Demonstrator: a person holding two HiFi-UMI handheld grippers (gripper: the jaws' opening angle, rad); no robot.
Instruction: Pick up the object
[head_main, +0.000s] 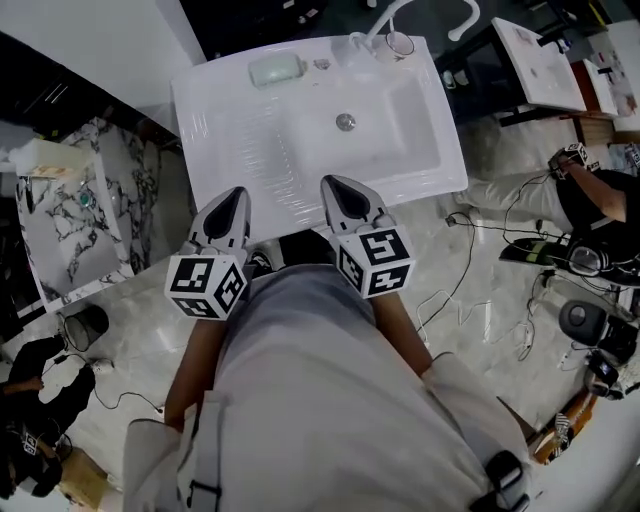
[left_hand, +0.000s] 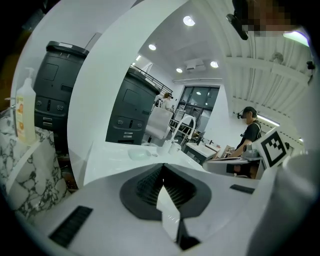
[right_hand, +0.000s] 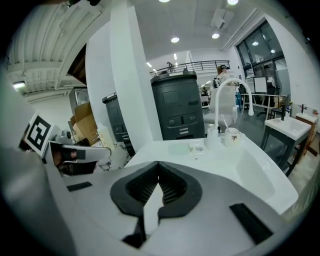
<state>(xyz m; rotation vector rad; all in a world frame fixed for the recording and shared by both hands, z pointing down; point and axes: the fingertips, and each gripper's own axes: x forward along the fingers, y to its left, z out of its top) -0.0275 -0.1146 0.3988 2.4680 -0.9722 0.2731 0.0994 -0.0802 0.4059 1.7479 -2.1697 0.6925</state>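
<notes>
Here left tool (head_main: 238, 193), right tool (head_main: 330, 184) (both closed) overhang sink edge (head_main: 286, 216).

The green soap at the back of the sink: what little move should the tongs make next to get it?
Probably slide the left tongs forward over the sink toward the soap. They and the right tongs hang shut and empty at the near edge, while the soap lies at the back, on the left side.

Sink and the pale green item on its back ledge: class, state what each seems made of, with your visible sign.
Sink: probably glazed ceramic or resin; glossy white with sharp reflections. Pale green item: perhaps soap or frosted plastic; rounded, dull, slightly translucent.
</notes>
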